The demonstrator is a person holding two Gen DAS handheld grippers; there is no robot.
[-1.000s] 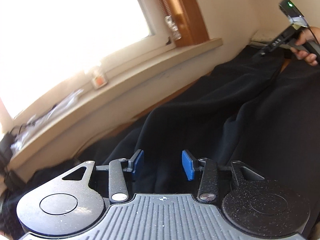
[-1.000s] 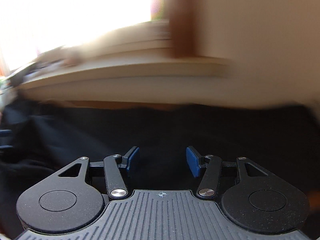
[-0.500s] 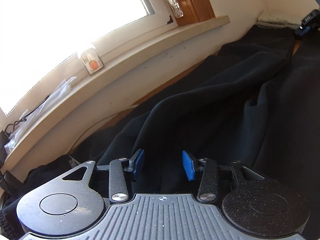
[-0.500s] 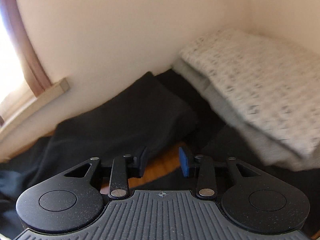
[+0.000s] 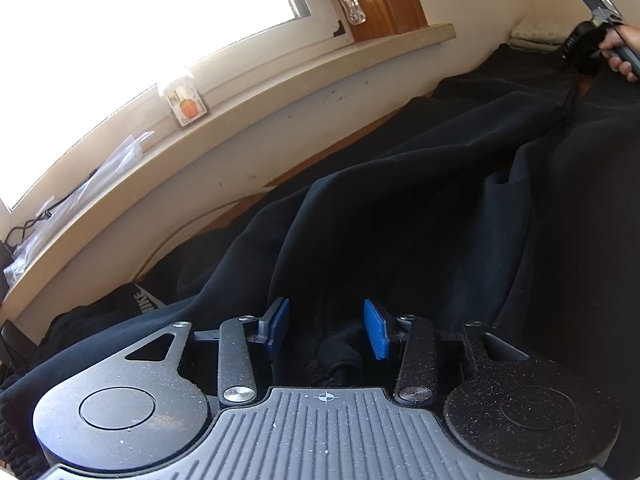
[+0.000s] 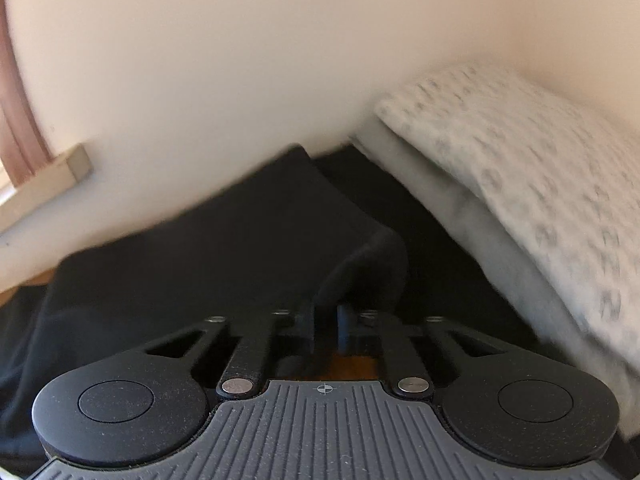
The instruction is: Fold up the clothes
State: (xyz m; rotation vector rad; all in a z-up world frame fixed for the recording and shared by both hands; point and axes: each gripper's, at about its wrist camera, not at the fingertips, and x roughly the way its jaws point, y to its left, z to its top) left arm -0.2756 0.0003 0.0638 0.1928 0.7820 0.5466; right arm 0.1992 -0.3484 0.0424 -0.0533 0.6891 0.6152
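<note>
The left tool (image 5: 326,330) hangs spread above the black garment (image 5: 400,220). The right tool (image 6: 325,326), blurred, seems to pinch its far edge, pale folded bedding (image 6: 520,184) just to its right.

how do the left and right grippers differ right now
The left gripper has its blue pads spread wide, with nothing pinched; the right gripper has its pads drawn close on a fold of the black garment. The left sits at the garment's near end, the right at its far end. Both are over the same garment.

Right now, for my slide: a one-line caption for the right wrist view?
Right hand-held gripper shut on the black garment's edge, beside a stack of pale folded laundry.
</note>
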